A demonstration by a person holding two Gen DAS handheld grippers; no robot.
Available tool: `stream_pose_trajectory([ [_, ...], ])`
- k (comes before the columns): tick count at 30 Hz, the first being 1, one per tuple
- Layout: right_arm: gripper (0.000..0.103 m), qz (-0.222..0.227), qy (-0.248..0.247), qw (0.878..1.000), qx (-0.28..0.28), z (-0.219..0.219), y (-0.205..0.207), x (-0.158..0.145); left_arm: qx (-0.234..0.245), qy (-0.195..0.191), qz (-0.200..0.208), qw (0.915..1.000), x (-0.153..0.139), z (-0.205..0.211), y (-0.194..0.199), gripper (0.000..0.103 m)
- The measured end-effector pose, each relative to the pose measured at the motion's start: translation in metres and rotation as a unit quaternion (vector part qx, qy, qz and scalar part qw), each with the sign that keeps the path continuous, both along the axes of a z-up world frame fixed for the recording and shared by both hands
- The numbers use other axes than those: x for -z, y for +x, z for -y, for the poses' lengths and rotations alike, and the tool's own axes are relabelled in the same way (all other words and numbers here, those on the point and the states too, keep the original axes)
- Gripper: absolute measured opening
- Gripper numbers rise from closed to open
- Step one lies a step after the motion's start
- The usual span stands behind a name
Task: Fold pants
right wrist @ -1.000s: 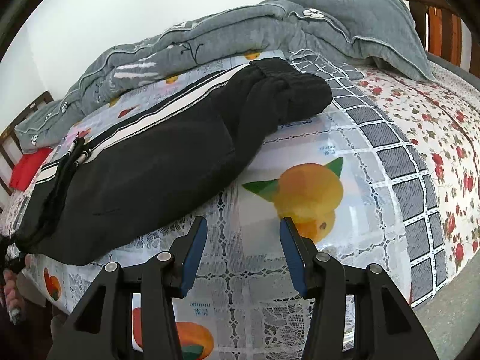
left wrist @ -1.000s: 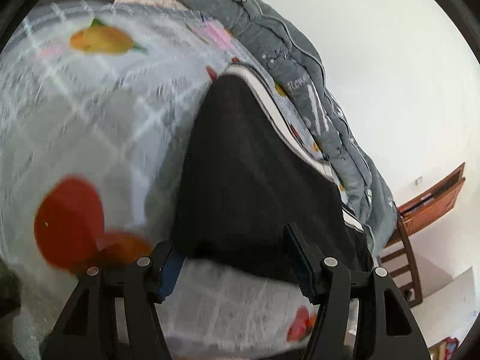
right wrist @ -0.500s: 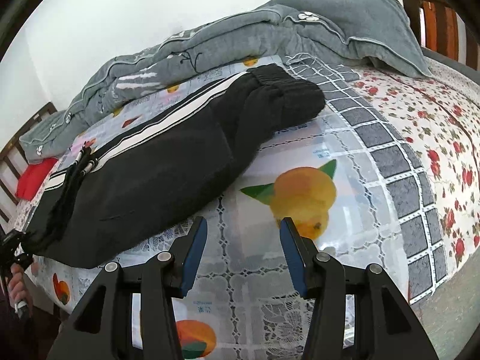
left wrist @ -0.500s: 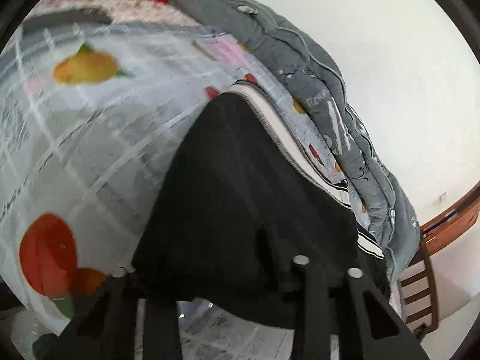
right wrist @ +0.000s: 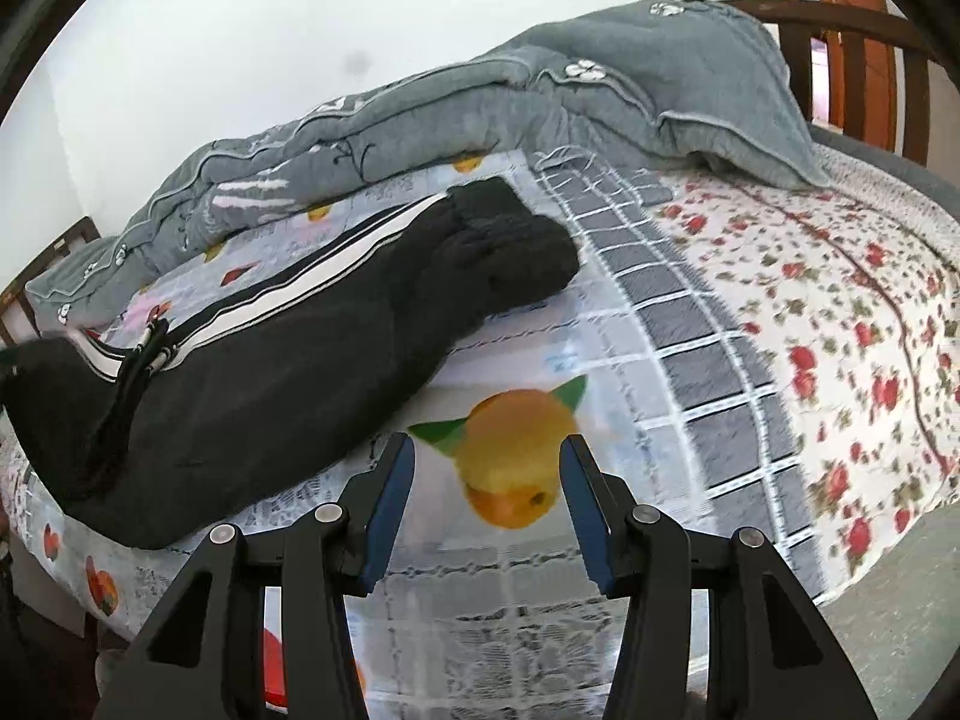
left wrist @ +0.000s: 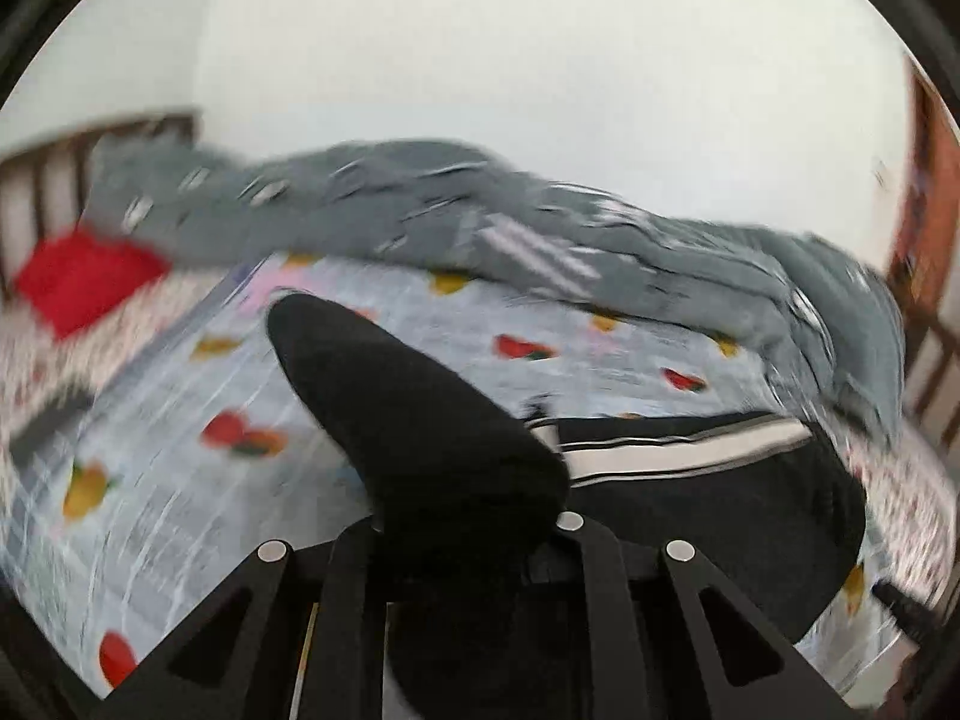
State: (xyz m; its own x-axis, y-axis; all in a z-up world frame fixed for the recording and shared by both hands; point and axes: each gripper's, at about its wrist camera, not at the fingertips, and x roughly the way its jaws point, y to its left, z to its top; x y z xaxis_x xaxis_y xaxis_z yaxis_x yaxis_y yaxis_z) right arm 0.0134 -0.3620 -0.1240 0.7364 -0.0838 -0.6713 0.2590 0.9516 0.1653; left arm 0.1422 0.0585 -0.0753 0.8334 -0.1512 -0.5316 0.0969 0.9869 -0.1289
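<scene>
1. Two grippers are mine: the left gripper (left wrist: 468,534) has just been closing, and its jaws now pinch a fold of the black fabric pants with white side stripes (right wrist: 288,360).
2. I see the pants stretched across the fruit-print plastic sheet (right wrist: 540,360) on the bed, beside the grey quilt (right wrist: 540,96).
3. My right gripper (right wrist: 486,504) hovers half-spread over the sheet, holding nothing.

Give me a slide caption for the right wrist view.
Open right gripper hovers over the fruit-print cloth, black pants lying beside it on the bed.
</scene>
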Motion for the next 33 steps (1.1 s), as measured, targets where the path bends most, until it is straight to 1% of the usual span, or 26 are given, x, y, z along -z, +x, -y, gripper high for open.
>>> stream_pose_trajectory([
  [2,0.049,0.004,-0.003,1.0,0.005,0.007,-0.004,-0.003,0.036,0.033,0.015,0.9987,-0.007,0.042,-0.003,0.016],
  [5,0.049,0.008,-0.005,1.0,0.013,0.016,-0.011,-0.007,0.089,0.052,0.011,0.9946,-0.003,0.096,-0.007,0.016],
  [6,0.049,0.009,-0.005,1.0,0.016,0.019,-0.014,-0.008,0.108,0.055,0.002,0.9927,0.005,0.116,-0.007,0.016],
  [8,0.049,0.011,-0.005,1.0,0.023,0.027,-0.02,-0.01,0.132,0.051,-0.021,0.9898,0.021,0.143,-0.007,0.016],
  [10,0.049,0.01,-0.004,1.0,0.03,0.033,-0.026,-0.009,0.157,0.037,-0.072,0.9843,0.047,0.174,-0.005,0.016],
  [11,0.049,0.008,-0.003,0.999,0.033,0.036,-0.029,-0.008,0.162,0.039,-0.094,0.9816,0.059,0.184,-0.004,0.016],
  [12,0.049,0.004,-0.002,0.999,0.036,0.039,-0.031,-0.007,0.164,0.05,-0.105,0.9796,0.07,0.195,-0.004,0.016],
  [13,0.049,0.002,-0.002,0.999,0.038,0.041,-0.033,-0.006,0.166,0.072,-0.097,0.9786,0.077,0.206,-0.008,0.016],
  [14,0.049,-0.001,-0.002,0.999,0.04,0.042,-0.034,-0.005,0.167,0.093,-0.084,0.978,0.077,0.212,-0.013,0.016],
  [15,0.049,-0.002,-0.002,0.999,0.041,0.042,-0.035,-0.005,0.169,0.115,-0.074,0.976,0.076,0.216,-0.017,0.018],
  [16,0.049,-0.003,-0.002,0.999,0.041,0.043,-0.036,-0.005,0.178,0.13,-0.072,0.9728,0.073,0.219,-0.021,0.022],
  [18,0.049,-0.002,-0.002,0.999,0.036,0.041,-0.036,-0.007,0.192,0.128,-0.082,0.9695,0.067,0.217,-0.022,0.03],
  [19,0.049,-0.001,-0.003,0.999,0.034,0.039,-0.035,-0.008,0.2,0.12,-0.089,0.9684,0.063,0.214,-0.024,0.031],
  [20,0.049,0.001,-0.005,0.999,0.032,0.036,-0.033,-0.01,0.202,0.115,-0.092,0.9684,0.059,0.208,-0.026,0.031],
  [22,0.049,0.005,-0.005,1.0,0.026,0.03,-0.029,-0.013,0.196,0.114,-0.086,0.9701,0.052,0.2,-0.029,0.035],
  [23,0.049,0.008,-0.003,1.0,0.021,0.026,-0.026,-0.015,0.193,0.116,-0.082,0.9708,0.05,0.196,-0.032,0.039],
  [24,0.049,0.009,-0.002,1.0,0.015,0.021,-0.023,-0.017,0.185,0.123,-0.076,0.9721,0.046,0.191,-0.036,0.044],
  [25,0.049,0.011,-0.001,1.0,0.01,0.017,-0.02,-0.019,0.182,0.125,-0.073,0.9726,0.045,0.194,-0.033,0.045],
  [31,0.049,0.021,-0.014,0.999,-0.029,-0.019,-0.001,-0.032,0.169,0.121,-0.054,0.9767,0.029,0.169,-0.039,0.046],
  [33,0.05,0.024,-0.02,0.998,-0.045,-0.032,0.005,-0.037,0.16,0.109,-0.042,0.9802,0.02,0.155,-0.044,0.046],
])
